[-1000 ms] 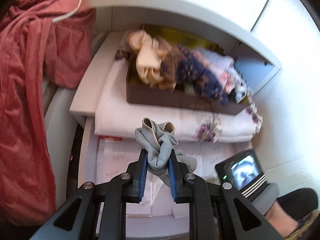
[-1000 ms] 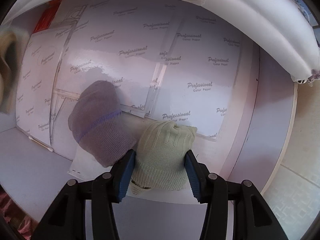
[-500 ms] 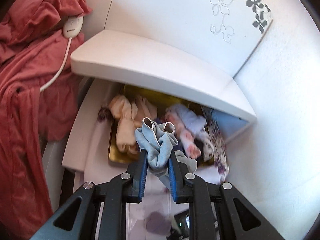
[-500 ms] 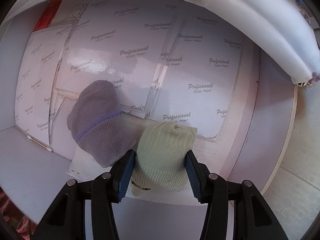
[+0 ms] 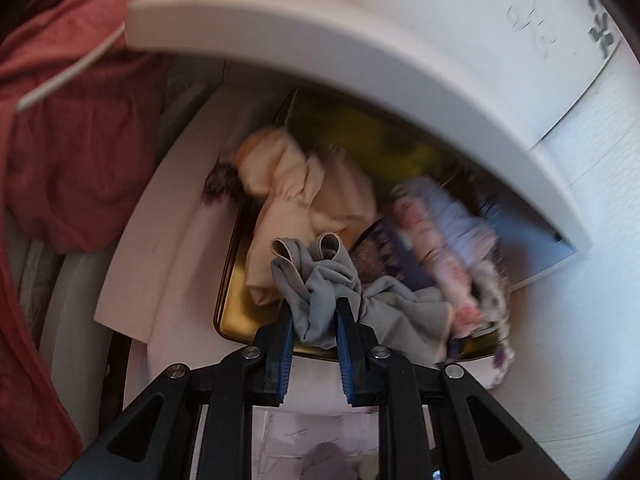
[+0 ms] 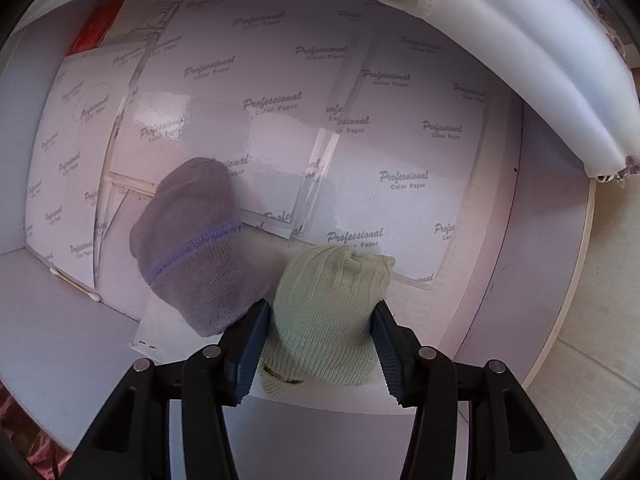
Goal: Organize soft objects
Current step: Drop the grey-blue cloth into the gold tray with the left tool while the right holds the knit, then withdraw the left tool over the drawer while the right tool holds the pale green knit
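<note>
In the left wrist view my left gripper (image 5: 316, 308) is shut on a bunched grey-blue cloth (image 5: 320, 276). It hangs over the near rim of a gold tin (image 5: 236, 320) that holds a cream garment (image 5: 296, 208) and several patterned soft items (image 5: 444, 240). The picture is blurred by motion. In the right wrist view my right gripper (image 6: 320, 316) points straight down, open, above a pale green knit hat (image 6: 328, 304) lying flat on the shelf. The hat shows between the fingers and looks unsqueezed. A purple knit hat (image 6: 196, 240) lies just left of it.
A white shelf board (image 5: 360, 40) overhangs the tin, which rests on a folded white cloth (image 5: 180, 260). A red garment (image 5: 60, 160) hangs at the left. Glossy packs of colour paper (image 6: 280, 80) cover the lower shelf, with the folded white cloth's edge (image 6: 520, 60) above them.
My left gripper has carried the grey-blue cloth forward until it is over the tin's near rim, and the tin now fills more of the view. The right gripper and both hats have kept still.
</note>
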A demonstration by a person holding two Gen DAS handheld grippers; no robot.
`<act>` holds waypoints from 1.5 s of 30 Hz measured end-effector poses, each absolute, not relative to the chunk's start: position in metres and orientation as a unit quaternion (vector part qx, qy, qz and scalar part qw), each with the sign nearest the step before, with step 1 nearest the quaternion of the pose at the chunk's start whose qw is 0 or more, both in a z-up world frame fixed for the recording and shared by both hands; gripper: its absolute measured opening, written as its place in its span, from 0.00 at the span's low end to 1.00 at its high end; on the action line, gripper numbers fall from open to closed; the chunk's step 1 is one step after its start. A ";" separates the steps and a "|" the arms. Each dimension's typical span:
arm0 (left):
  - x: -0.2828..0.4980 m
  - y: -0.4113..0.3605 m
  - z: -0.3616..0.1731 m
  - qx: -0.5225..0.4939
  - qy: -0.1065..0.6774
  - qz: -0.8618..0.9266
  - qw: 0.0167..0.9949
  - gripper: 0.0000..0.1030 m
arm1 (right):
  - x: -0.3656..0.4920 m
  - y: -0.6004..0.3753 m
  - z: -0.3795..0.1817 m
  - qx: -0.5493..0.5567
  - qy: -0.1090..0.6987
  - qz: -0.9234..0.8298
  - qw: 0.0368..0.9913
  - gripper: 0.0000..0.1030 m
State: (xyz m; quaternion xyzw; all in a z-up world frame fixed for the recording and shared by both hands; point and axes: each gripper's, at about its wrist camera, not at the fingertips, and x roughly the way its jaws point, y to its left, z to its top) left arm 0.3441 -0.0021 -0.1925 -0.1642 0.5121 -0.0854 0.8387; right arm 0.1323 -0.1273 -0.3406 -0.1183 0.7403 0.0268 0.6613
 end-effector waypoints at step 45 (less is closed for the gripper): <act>0.237 -0.013 -0.152 -0.038 0.441 -0.104 0.891 0.34 | 0.123 -0.120 -0.343 -0.129 0.736 0.022 0.664 0.54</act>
